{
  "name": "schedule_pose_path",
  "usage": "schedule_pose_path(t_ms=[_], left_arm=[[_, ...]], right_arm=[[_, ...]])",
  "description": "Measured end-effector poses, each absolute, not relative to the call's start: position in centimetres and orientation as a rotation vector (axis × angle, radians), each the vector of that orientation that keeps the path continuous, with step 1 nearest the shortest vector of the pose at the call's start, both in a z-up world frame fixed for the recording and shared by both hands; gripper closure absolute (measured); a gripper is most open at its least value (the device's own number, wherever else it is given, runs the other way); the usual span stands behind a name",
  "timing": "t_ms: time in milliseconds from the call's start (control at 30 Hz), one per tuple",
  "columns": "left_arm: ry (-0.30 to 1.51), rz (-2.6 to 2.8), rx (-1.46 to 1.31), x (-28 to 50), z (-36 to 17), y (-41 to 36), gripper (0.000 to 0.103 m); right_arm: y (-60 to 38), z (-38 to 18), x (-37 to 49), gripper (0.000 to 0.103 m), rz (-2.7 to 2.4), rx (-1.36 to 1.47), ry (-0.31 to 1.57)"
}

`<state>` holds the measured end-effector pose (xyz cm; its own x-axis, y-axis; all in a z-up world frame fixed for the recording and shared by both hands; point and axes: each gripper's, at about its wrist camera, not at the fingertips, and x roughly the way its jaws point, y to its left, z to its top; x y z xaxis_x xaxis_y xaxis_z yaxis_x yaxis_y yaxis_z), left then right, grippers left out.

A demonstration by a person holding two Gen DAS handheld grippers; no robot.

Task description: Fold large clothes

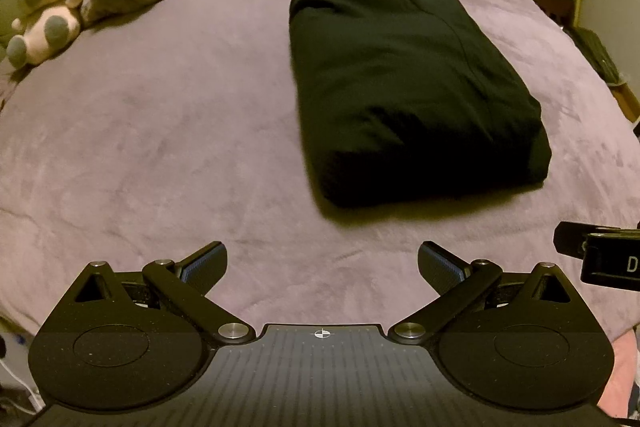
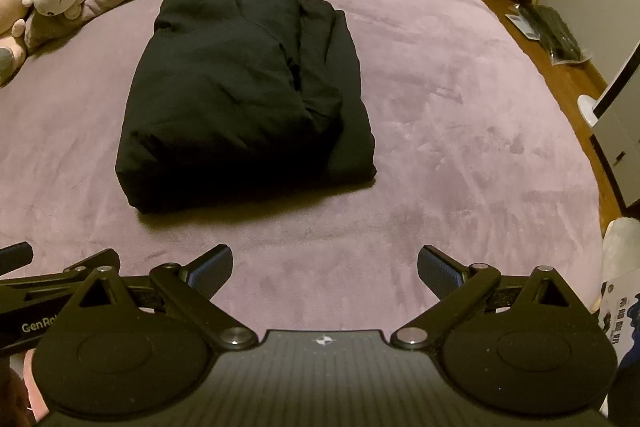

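Folding appears finished: black garment [image 2: 244, 99] is left bundled on purple bed [image 2: 460, 99], left gripper [image 1: 322, 267] and right gripper [image 2: 325, 269] held wide open, empty, well apart from it.

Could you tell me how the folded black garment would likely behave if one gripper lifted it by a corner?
The black garment looks soft and thick, so it would probably sag and unfold. Its loose layers along the right edge may slide apart. It seems bulky, probably moderately heavy.

"GenRo" on left tool [image 2: 24, 291]
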<state>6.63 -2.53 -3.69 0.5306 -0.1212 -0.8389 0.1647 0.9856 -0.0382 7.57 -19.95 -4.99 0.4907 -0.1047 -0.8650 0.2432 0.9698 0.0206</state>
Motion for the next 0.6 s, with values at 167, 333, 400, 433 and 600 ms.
schedule_pose_path(t_ms=[167,333,400,433,600], left_arm=[[1.004,-0.171,0.043,6.67,-3.77,-2.51,0.000],[1.002,-0.175,0.045,6.52,-3.73,-2.69,0.000],[1.004,-0.176,0.045,6.54,-3.74,-2.66,0.000],[1.003,-0.176,0.044,6.51,-3.73,-2.66,0.000],[1.002,-0.179,0.044,6.44,-3.68,-2.68,0.000]], right_arm=[[-19.98,-5.11,7.55,0.004,-0.212,0.152,1.039],[-20.04,-5.09,7.41,0.004,-0.214,0.151,1.038],[-20.01,-5.11,7.37,0.004,-0.212,0.151,1.039],[-20.01,-5.13,7.34,0.004,-0.211,0.152,1.039],[-20.01,-5.11,7.30,0.004,-0.211,0.154,1.039]])
